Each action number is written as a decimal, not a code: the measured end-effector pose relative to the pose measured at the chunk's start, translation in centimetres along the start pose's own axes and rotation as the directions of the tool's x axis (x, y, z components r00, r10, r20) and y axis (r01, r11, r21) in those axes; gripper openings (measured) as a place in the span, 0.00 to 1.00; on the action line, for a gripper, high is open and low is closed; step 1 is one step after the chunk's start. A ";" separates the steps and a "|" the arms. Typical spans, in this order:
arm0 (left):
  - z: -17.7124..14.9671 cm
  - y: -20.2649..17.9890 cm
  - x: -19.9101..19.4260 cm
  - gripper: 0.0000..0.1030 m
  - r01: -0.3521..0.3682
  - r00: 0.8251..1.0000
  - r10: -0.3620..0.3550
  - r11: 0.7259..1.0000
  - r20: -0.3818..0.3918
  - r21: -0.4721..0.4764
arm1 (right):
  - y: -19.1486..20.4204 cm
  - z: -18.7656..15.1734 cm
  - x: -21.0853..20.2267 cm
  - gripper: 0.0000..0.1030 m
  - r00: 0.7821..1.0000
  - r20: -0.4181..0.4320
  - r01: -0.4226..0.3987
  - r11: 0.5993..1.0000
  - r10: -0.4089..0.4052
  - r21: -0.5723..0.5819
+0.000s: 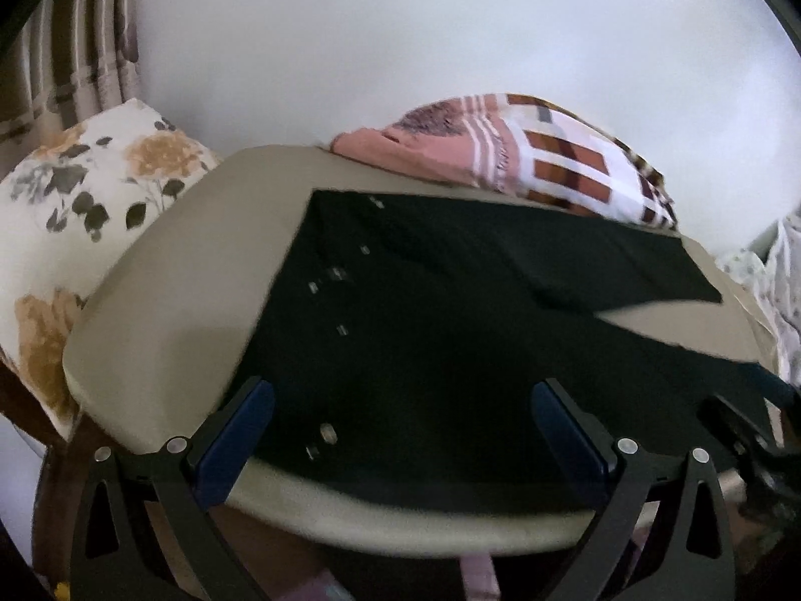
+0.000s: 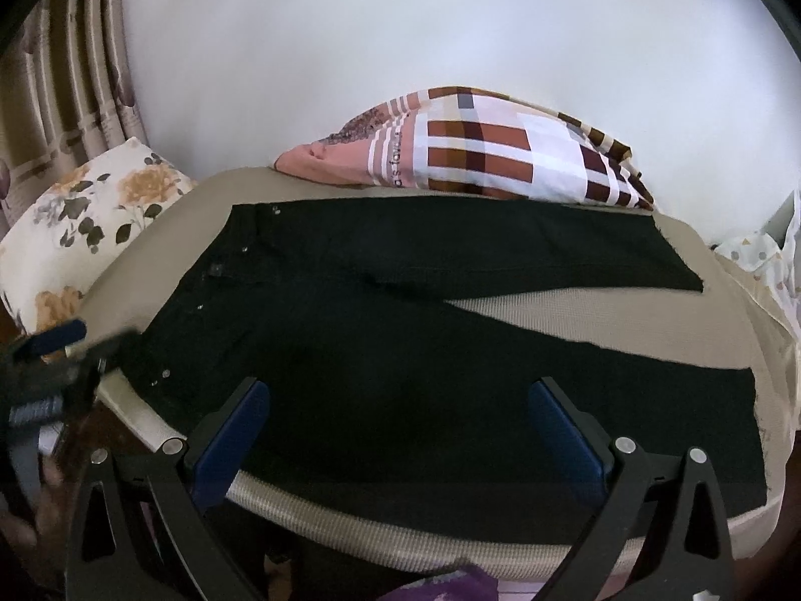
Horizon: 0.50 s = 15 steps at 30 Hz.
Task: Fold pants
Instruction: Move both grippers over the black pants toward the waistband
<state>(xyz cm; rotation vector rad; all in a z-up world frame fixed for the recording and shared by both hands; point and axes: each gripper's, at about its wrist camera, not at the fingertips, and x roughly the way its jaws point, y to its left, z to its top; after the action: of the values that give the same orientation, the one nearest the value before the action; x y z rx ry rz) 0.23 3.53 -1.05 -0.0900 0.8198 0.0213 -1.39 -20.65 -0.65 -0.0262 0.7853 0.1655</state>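
The black pants point(image 2: 400, 345) lie flat on a tan cushion point(image 2: 500, 536), with nothing folded yet. Their long way runs from side to side. The waist, with its small shiny buttons, is at the left end, and the two legs reach out to the right. The legs spread apart a little, so a thin wedge of tan shows between them. The far leg lies next to a checked blanket point(image 2: 500, 150), and the near leg lies along the front edge of the cushion. A flowery pillow point(image 2: 90, 220) sits off to the left. The left gripper point(image 1: 403, 400) is at the waist end, just over the near corner of the pants, so it is the closer one to the waist. Its two blue fingers are wide apart and hold nothing; they do not seem to touch the cloth yet. The right gripper point(image 2: 400, 400) is over the near leg, closer to the leg ends. It too is wide open and empty, with the black cloth showing between its fingers. In the right wrist view the left gripper shows as a blur by the waist corner. The next move will likely be for both to pinch the near edge and carry it over onto the far leg.
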 end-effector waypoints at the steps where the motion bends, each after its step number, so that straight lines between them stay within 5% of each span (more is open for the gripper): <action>1: 0.8 0.5 0.7 0.99 -0.004 1.000 0.004 1.000 0.002 0.005 | 0.0 0.3 0.1 1.00 1.000 0.003 -0.002 1.000 0.002 -0.001; 15: 7.8 3.4 10.3 0.99 -0.079 0.997 0.076 0.980 0.027 0.183 | 0.6 4.0 3.1 1.00 0.999 0.000 -0.042 0.999 0.042 -0.003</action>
<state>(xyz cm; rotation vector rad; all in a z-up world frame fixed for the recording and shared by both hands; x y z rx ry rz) 12.75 7.46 -3.54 0.1165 0.8017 0.0198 3.45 -19.26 0.01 -0.0126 0.7855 0.2061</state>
